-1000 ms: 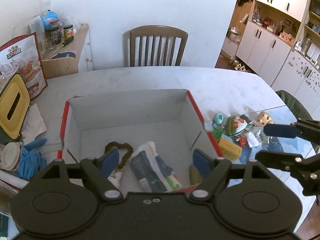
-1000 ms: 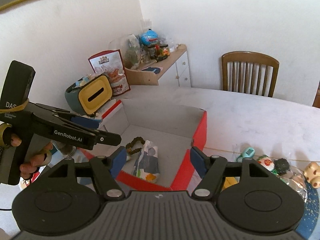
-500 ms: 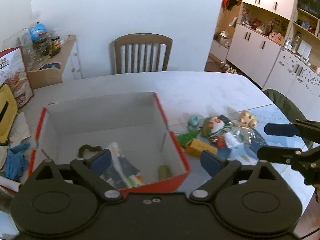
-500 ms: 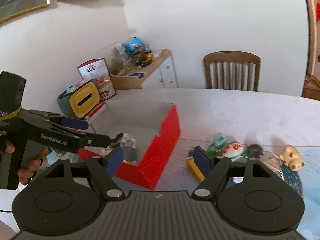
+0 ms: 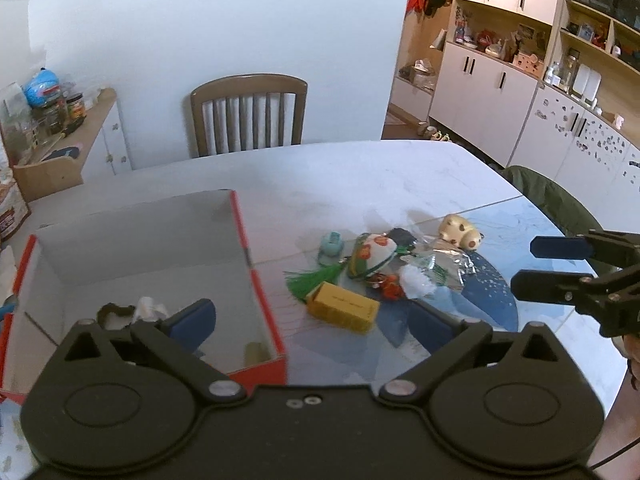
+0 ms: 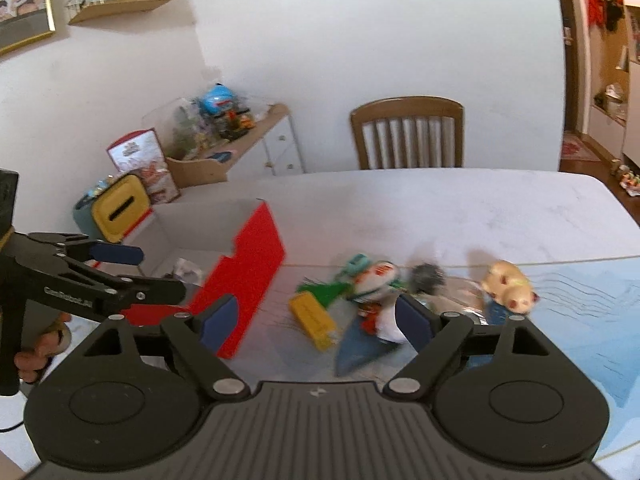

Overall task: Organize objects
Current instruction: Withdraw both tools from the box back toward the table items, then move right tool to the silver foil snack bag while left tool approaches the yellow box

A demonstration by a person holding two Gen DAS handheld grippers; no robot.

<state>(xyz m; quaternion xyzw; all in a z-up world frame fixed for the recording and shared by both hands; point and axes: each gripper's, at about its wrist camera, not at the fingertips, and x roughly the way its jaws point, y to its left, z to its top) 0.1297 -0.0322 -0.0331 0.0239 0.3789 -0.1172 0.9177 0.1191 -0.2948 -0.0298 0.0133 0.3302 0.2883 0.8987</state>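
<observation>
A red-sided cardboard box (image 5: 240, 224) (image 6: 248, 264) with a white inside sits on the white table and holds a few items, among them a dark bead loop (image 5: 114, 312). Right of it lies a pile of small things: a yellow block (image 5: 344, 306) (image 6: 314, 316), a green tassel (image 5: 312, 280), a teal toy (image 5: 332, 244), a round painted pouch (image 5: 370, 254) (image 6: 378, 276) and a cream pig figure (image 5: 460, 232) (image 6: 508, 286). My left gripper (image 5: 310, 320) is open above the box's right wall. My right gripper (image 6: 316, 318) is open over the yellow block, holding nothing.
A wooden chair (image 5: 248, 114) stands at the far side of the table. A yellow tissue holder (image 6: 120, 212) and a snack bag (image 6: 138, 158) sit left of the box. A low cabinet with jars (image 5: 64, 120) is at the back left. A blue mat (image 6: 580, 320) covers the table's right part.
Both grippers have swung right, from over the box towards the pile of small things. Both stayed open and empty.
</observation>
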